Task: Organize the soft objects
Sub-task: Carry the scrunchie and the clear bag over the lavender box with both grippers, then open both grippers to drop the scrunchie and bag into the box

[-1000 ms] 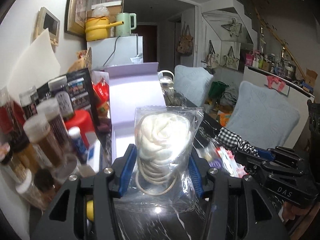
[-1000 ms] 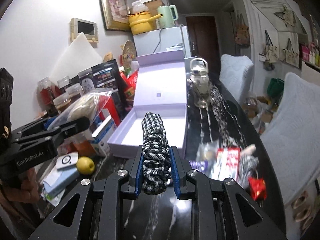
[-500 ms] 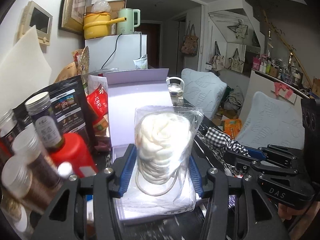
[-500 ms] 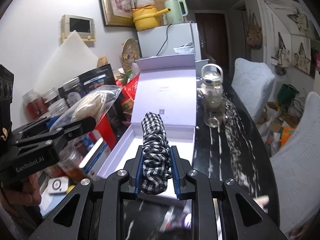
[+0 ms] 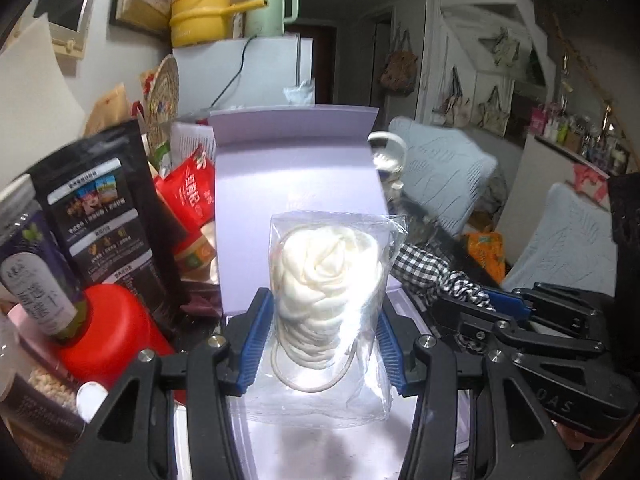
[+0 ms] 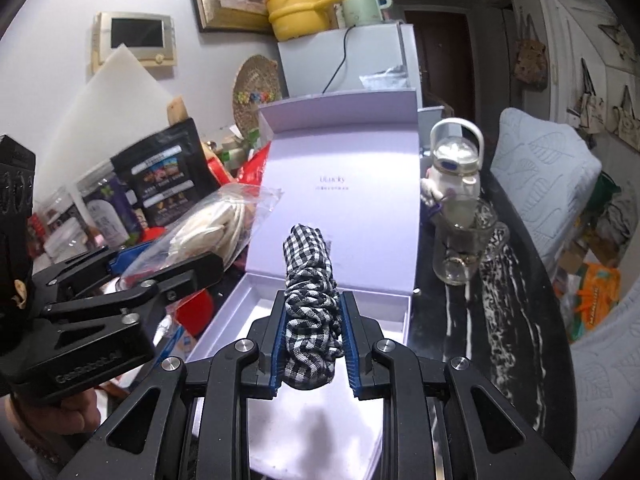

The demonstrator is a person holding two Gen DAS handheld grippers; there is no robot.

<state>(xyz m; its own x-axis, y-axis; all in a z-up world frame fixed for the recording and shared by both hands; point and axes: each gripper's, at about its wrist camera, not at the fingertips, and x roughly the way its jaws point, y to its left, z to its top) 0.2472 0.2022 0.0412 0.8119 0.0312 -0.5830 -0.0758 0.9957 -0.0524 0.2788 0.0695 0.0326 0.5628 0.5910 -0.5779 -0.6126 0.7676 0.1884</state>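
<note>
My left gripper (image 5: 320, 340) is shut on a clear plastic bag of cream-white cord (image 5: 326, 276), held upright over the open lilac box (image 5: 296, 172). My right gripper (image 6: 313, 344) is shut on a black-and-white checked cloth roll (image 6: 310, 292), above the box's white tray (image 6: 240, 312). In the left wrist view the checked cloth (image 5: 424, 270) and the right gripper (image 5: 486, 306) show at the right. Seen from the right wrist, the left gripper (image 6: 166, 264) and its bag (image 6: 212, 224) are at the left.
Jars, a red-capped bottle (image 5: 108, 328) and snack packets (image 5: 92, 208) crowd the box's left side. A glass mug (image 6: 464, 248) and a water jug (image 6: 456, 164) stand right of the box on the dark marble table (image 6: 512, 280). Pale cushioned chairs (image 6: 544, 168) line the table's right side.
Both grippers have carried their loads forward to above the open box, which now looks much nearer. The grips have not changed.
</note>
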